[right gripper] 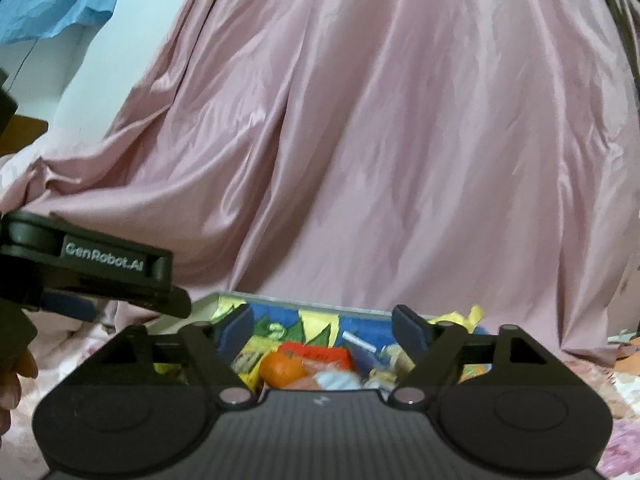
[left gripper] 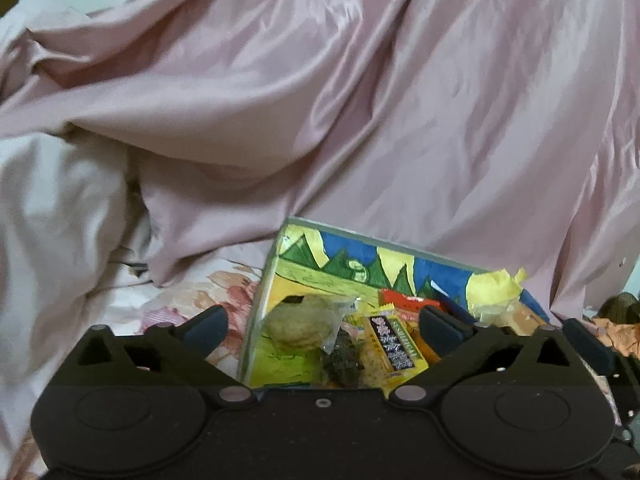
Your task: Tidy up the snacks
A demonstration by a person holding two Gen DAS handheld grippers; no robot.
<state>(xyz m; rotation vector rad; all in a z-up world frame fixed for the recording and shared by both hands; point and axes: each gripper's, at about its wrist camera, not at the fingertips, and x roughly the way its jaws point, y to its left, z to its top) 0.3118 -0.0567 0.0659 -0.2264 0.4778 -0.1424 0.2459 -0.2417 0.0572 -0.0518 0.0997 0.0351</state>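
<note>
both grippers, left gripper [left gripper: 324,320] and right gripper [right gripper: 322,330], gape wide and empty over the painted box [left gripper: 320,256] at lower centre. its light crinkly snack packets [left gripper: 394,344] may slip; the firm orange [right gripper: 281,369] suits a side pinch.

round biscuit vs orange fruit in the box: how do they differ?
The biscuit is dull tan-green and flat; the orange is bright and rounded. The biscuit sits in a clear wrapper; the orange looks bare. Both lie in the painted box, between open grippers, ungripped.
</note>
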